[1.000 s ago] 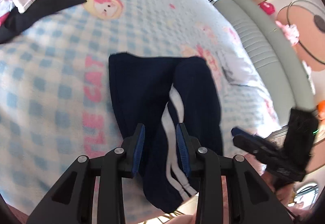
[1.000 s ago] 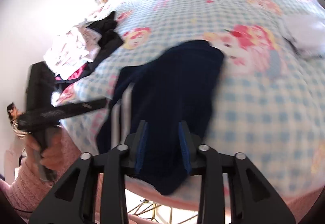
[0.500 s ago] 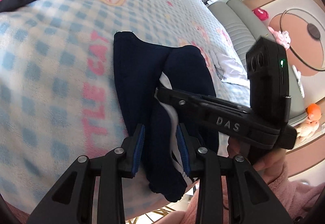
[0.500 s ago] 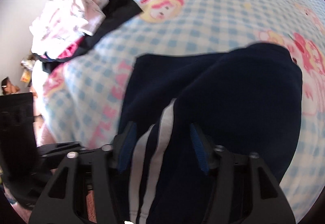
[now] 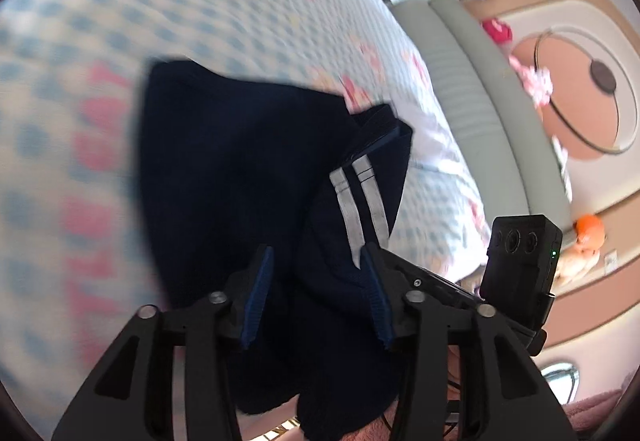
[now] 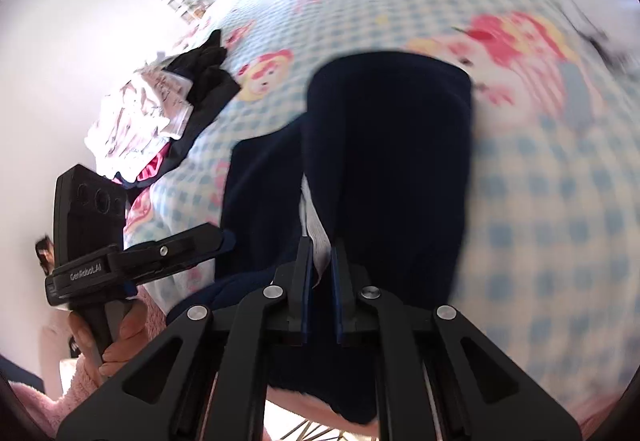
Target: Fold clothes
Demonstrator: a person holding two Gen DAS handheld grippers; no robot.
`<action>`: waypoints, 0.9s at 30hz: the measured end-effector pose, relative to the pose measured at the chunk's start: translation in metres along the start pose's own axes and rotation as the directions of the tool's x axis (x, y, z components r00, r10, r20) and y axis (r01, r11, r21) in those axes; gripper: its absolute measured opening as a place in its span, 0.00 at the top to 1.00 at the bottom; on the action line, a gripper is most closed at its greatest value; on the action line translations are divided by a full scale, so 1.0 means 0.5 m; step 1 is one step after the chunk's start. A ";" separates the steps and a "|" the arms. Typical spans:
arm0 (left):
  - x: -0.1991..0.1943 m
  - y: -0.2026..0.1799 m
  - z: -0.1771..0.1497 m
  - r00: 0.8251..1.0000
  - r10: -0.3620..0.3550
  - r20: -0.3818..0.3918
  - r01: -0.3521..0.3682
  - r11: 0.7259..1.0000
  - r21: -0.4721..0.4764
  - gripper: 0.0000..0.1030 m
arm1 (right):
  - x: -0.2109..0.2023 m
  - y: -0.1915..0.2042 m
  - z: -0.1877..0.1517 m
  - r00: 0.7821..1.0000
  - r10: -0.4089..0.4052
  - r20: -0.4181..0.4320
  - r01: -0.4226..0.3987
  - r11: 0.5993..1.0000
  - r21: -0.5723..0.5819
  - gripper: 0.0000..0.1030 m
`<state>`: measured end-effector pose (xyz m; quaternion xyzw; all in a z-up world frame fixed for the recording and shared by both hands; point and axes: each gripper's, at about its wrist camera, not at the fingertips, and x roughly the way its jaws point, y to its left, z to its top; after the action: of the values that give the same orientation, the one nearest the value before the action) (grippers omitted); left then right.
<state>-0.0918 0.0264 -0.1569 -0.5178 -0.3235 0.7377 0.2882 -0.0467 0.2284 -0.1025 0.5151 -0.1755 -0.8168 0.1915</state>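
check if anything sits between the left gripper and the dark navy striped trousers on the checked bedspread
Nothing visible does. The dark navy trousers with white side stripes already lie between the left gripper's opening jaws, with its pads not pressing on them. The right gripper is beside it, shut on the same trousers at the stripe.

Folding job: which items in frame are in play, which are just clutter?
In play:
- navy trousers
- right tool, shut on their striped edge
- left tool, jaws opening, trousers between them

Clutter:
- clothes pile
- checked blanket
- grey sofa
- floor toys
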 end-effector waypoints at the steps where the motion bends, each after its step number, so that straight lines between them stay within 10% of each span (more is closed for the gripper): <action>1: 0.018 -0.007 0.000 1.000 0.006 -0.026 -0.005 1.000 0.008 0.47 | -0.003 -0.010 -0.005 1.000 -0.004 0.001 0.004 1.000 0.012 0.93; 10: 0.070 -0.032 -0.009 0.996 -0.039 -0.079 0.041 0.999 0.022 0.49 | -0.018 -0.046 -0.031 1.000 0.017 0.015 -0.017 0.999 0.052 0.93; 19: 0.052 -0.063 -0.012 0.993 0.114 -0.013 -0.113 0.989 0.101 0.76 | -0.005 -0.041 -0.027 1.000 -0.025 0.005 0.025 0.999 0.048 0.84; 27: -0.032 -0.098 -0.004 0.954 0.258 0.155 -0.282 0.946 0.159 0.85 | -0.029 -0.018 -0.002 0.997 -0.044 0.069 0.041 0.998 0.045 0.69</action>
<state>-0.0808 0.0450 -0.1102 -0.4791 -0.2003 0.8290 0.2076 -0.0410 0.2432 -0.0960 0.4939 -0.1889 -0.8342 0.1564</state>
